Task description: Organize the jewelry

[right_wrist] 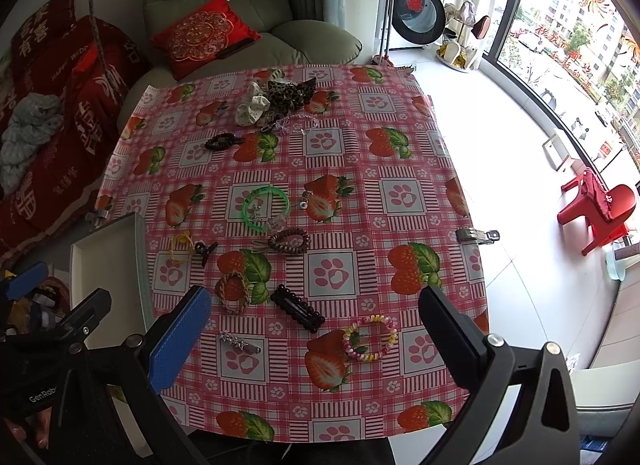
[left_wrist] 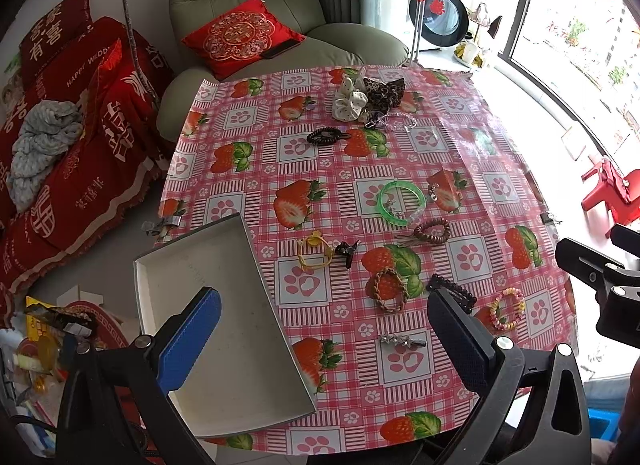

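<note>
We hold both grippers above the near edge of the table (right_wrist: 400, 193), and nothing has gone into the tray (left_wrist: 208, 265) yet, which sits empty at the left edge, partly overhanging it. The left gripper (left_wrist: 324, 329) is released, jaws wide, holding nothing; the right gripper (right_wrist: 316, 329) is likewise spread and empty.

The jewelry lies scattered on the cloth: a beaded bracelet (right_wrist: 370, 339) and a black clip (right_wrist: 298, 307) sit between the right gripper's fingers in its view, a star clip (right_wrist: 239, 343) just beside its left finger, a braided band (right_wrist: 233, 291) a little farther, and a green bangle (right_wrist: 265, 205) toward the middle. Scrunchies (right_wrist: 276, 101) sit piled at the far side.

We judge the first pick is at hand. To do it well, we should take the nearest piece, likely the beaded bracelet, lower the right gripper straight down so one finger lands inside the ring and one outside, and close on the rim without dragging the cloth. Both grippers tilt forward and down, side by side, the left over the tray's near corner.
</note>
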The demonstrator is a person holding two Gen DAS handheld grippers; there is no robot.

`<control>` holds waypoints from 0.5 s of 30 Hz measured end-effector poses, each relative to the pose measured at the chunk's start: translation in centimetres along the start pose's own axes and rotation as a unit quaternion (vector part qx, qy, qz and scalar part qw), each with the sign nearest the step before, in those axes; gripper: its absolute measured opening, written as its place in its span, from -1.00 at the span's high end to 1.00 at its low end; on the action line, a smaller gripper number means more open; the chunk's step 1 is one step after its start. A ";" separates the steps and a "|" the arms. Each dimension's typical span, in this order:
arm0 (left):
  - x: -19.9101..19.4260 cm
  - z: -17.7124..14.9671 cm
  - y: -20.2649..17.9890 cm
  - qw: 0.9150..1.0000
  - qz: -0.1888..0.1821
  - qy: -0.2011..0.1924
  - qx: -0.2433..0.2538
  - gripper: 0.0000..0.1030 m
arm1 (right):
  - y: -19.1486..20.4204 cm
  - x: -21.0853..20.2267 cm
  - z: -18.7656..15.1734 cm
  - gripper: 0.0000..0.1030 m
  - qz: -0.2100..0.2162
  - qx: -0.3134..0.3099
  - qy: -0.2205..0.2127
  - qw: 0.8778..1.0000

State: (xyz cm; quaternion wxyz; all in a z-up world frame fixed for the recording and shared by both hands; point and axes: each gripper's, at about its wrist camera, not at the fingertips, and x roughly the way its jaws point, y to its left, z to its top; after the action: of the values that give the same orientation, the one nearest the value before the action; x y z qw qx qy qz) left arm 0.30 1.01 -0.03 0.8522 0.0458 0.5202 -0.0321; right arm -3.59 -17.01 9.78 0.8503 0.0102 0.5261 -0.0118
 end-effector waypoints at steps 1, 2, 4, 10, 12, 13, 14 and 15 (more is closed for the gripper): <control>0.0 0.0 0.0 1.000 0.000 0.000 0.000 -1.00 | 0.0 0.0 0.0 -1.00 0.000 0.000 0.000 1.000; 0.0 0.0 0.0 1.000 0.000 0.001 0.000 -1.00 | 0.0 0.0 0.0 -1.00 0.001 0.000 0.000 1.000; 0.0 0.0 0.0 1.000 0.000 0.000 0.000 -1.00 | 0.2 0.1 0.0 -1.00 0.001 -0.001 0.001 1.000; 0.0 0.0 0.0 1.000 0.000 0.000 0.000 -1.00 | 0.3 0.2 0.1 -1.00 0.004 -0.002 0.003 1.000; 0.0 0.0 0.0 1.000 0.000 0.000 0.000 -1.00 | 0.4 0.3 0.1 -1.00 0.005 -0.003 0.003 1.000; 0.0 0.0 0.0 1.000 0.000 0.000 0.000 -1.00 | 0.5 0.3 0.1 -1.00 0.005 -0.004 0.003 1.000; 0.0 0.0 0.0 1.000 0.000 0.000 0.000 -1.00 | 0.5 0.4 0.1 -1.00 0.006 -0.004 0.004 1.000; 0.0 0.0 0.0 1.000 0.000 0.000 0.000 -1.00 | 0.6 0.4 0.2 -1.00 0.007 -0.005 0.004 1.000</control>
State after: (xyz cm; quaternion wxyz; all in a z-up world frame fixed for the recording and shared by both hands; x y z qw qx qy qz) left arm 0.27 1.06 -0.04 0.8522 0.0455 0.5203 -0.0318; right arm -3.25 -16.46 9.49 0.8483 0.0094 0.5294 -0.0035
